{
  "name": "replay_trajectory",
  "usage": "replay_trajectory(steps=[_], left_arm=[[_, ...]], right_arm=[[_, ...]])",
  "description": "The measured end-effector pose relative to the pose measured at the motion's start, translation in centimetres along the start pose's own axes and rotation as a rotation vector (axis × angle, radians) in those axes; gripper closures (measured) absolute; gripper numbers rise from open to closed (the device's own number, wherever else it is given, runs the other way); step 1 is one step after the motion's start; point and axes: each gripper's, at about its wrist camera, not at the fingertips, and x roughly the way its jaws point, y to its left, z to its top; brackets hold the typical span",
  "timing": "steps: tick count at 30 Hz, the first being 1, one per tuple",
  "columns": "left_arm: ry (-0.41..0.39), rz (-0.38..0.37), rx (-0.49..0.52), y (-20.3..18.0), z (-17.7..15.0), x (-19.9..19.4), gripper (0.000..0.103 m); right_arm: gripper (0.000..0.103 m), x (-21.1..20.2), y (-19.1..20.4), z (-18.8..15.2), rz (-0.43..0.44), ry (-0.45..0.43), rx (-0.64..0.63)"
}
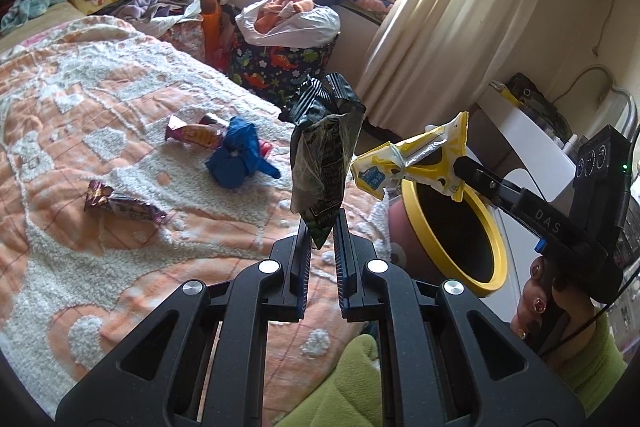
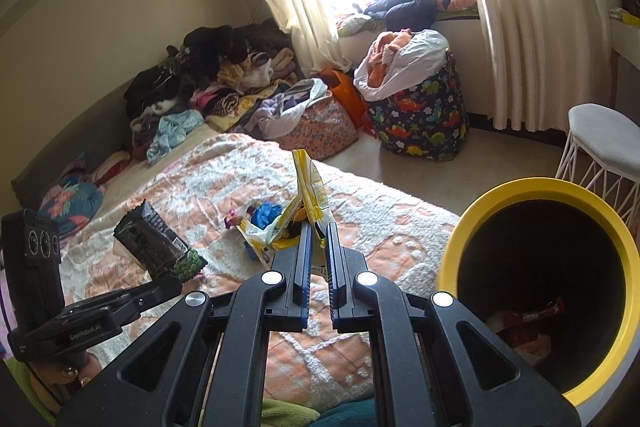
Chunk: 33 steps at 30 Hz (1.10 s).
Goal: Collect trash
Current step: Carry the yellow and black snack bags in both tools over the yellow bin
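My left gripper [image 1: 322,227] is shut on a black-and-green snack bag [image 1: 326,155] that stands up from its jaws above the bed. In the right wrist view that snack bag [image 2: 160,247] shows at the left in the left gripper [image 2: 168,281]. My right gripper [image 2: 319,229] is shut on a yellow-and-white wrapper [image 2: 308,203]; in the left wrist view the wrapper [image 1: 416,159] hangs over the rim of the yellow bin [image 1: 496,227] from the right gripper [image 1: 460,163]. The yellow bin [image 2: 472,211] lies tilted at the right, with trash inside. On the blanket lie a blue crumpled bag [image 1: 236,155] and two purple wrappers [image 1: 120,205] [image 1: 192,137].
The peach-and-white blanket [image 1: 100,107] covers the bed. A dinosaur-print hamper [image 2: 420,119] with a white bag stands by the curtains. Clothes are piled [image 2: 220,75] at the bed's far end. A white wire stool [image 2: 604,147] stands behind the bin.
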Motion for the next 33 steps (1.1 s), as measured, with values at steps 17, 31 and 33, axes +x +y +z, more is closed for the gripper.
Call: replay_trajectory(steps=[17, 31, 33], left_arm=[[0.004, -0.023, 0.07, -3.4, 0.1, 0.8, 0.096], [0.016, -0.056, 0.138, -6.5, 0.6, 1.9, 0.096], [0.021, -0.063, 0.143, -6.9, 0.6, 2.1, 0.096]], right_arm=[[0.096, -2.9, -4.1, 1.3, -0.056, -0.077, 0.071], [0.096, -5.0, -8.2, 1.9, -0.091, -0.137, 0.167], [0.096, -5.3, -8.6, 2.0, -0.09, -0.146, 0.179]])
